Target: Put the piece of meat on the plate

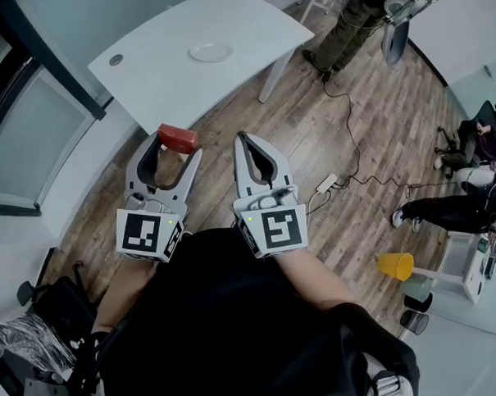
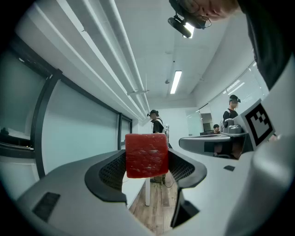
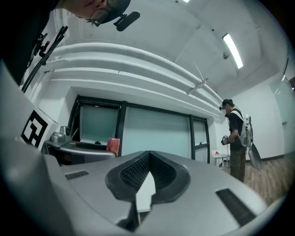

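A red block of meat (image 1: 177,137) sits between the tips of my left gripper (image 1: 173,145), which is shut on it and held level over the wooden floor. In the left gripper view the meat (image 2: 146,155) fills the gap between the two dark pads. My right gripper (image 1: 252,149) hangs beside it to the right, shut with nothing in it; its pads meet in the right gripper view (image 3: 147,171). The small white plate (image 1: 211,52) lies on the white table (image 1: 163,74) ahead, well beyond both grippers. The meat (image 3: 113,144) also shows at the left of the right gripper view.
The table's white leg (image 1: 272,75) stands ahead to the right. A power strip (image 1: 325,184) and cable lie on the floor. A person (image 1: 346,29) stands beyond the table; others sit at the far right near a yellow cup (image 1: 396,265). A black bag (image 1: 58,312) lies at lower left.
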`<state>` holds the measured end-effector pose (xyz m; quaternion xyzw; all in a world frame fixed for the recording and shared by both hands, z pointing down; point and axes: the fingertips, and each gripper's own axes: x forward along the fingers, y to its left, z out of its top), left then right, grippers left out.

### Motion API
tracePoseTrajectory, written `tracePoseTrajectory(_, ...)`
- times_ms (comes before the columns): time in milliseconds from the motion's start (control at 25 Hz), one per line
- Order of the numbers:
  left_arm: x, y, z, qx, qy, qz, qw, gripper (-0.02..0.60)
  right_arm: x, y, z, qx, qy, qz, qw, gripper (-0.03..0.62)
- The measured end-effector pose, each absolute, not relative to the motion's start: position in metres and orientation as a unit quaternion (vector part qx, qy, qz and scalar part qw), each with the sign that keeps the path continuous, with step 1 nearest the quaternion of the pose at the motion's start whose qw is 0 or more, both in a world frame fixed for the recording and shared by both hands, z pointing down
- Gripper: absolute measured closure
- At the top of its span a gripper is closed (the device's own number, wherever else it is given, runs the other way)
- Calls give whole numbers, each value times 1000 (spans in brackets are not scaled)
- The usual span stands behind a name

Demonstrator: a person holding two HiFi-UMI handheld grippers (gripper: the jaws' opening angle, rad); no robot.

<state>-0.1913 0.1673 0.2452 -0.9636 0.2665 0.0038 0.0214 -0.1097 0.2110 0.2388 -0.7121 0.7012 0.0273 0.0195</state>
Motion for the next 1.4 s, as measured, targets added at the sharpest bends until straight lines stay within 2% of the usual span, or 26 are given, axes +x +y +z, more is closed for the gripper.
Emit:
tracePoseTrajectory(600, -150, 182, 254, -956, 292, -21, 26, 297, -76, 217, 256, -671, 741, 3, 23, 591)
tracePoseTrajectory(960, -123, 205, 262, -951, 306, -27, 22, 298, -52, 232, 278, -655, 756, -16, -1, 591)
tracePoseTrajectory(1200, -114, 193, 270, -952, 303, -31, 8, 296, -42, 225, 280, -658, 752, -8, 12, 589)
tracePoseTrajectory(1400, -101, 168, 286, -957, 287, -36, -15, 297, -33, 201, 304, -664, 747, -34, -24, 591)
